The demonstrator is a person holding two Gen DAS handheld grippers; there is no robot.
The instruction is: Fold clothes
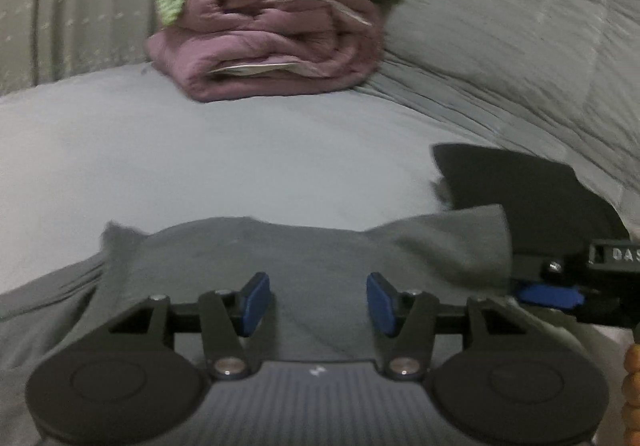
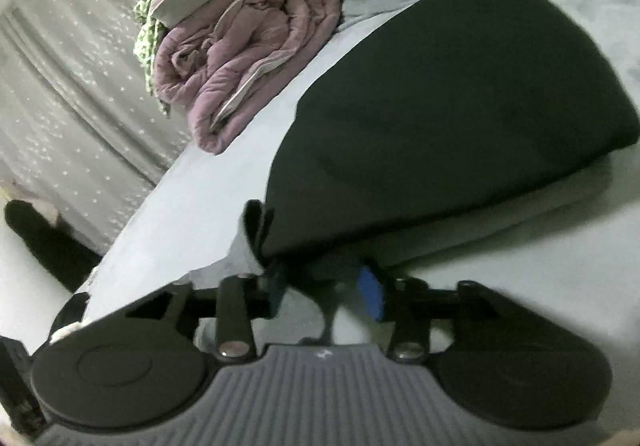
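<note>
Both hand-held grippers part-open over clothes on the bed.

The left hand-held gripper (image 1: 318,304) has its blue pads apart above a grey garment (image 1: 320,250), gripping nothing. The right hand-held gripper (image 2: 324,298) is blurred; its pads seem parted at the near edge of a black garment (image 2: 460,118), whether touching it I cannot tell. Both garments lie on the pale bed (image 1: 200,166), nearer than the purple quilt (image 1: 272,42), the black one right of the grey.
</note>
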